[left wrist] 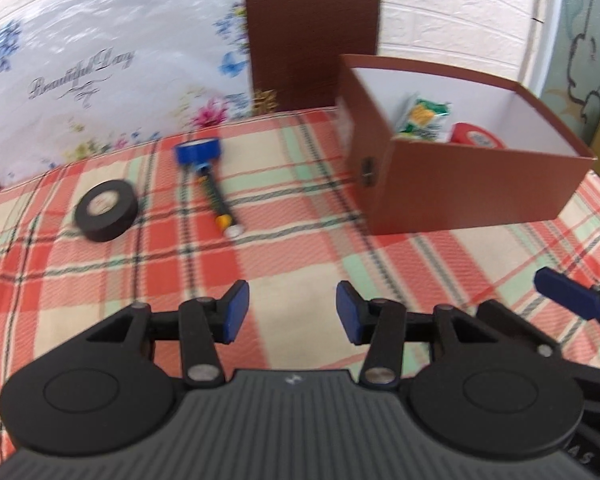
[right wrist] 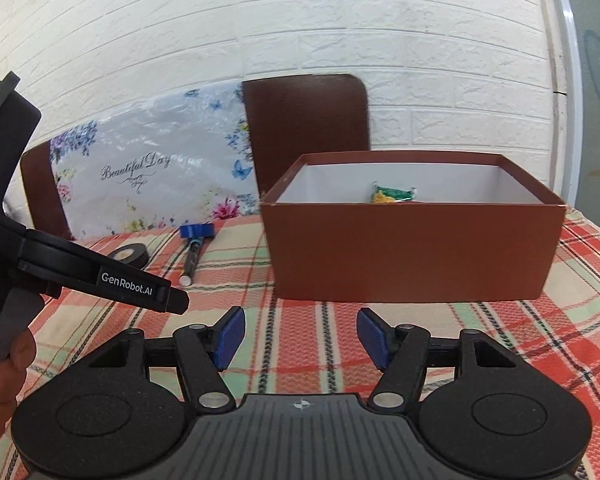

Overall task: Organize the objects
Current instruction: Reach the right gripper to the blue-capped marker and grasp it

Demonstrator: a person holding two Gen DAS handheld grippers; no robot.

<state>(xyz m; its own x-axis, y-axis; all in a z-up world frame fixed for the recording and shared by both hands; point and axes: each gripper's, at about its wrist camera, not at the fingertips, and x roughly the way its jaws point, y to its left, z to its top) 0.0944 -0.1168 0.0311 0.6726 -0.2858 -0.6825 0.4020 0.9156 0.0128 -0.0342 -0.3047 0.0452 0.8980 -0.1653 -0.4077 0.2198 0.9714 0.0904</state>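
The counter (left wrist: 300, 256), under a plaid cloth, carries an open brown box (right wrist: 412, 256) toward its right side, placed as the collecting bin: a green snack packet (left wrist: 422, 118) and a red roll (left wrist: 478, 136) already lie inside. Well left of it, awaiting sorting, lie a black tape roll (left wrist: 106, 210), a blue tape roll (left wrist: 198, 150) and a pen (left wrist: 216, 204) touching that blue roll. The left hand-held gripper (left wrist: 292, 312) is empty, jaws parted, angled toward these loose things. The right hand-held gripper (right wrist: 300, 334) hangs open and empty before the box.
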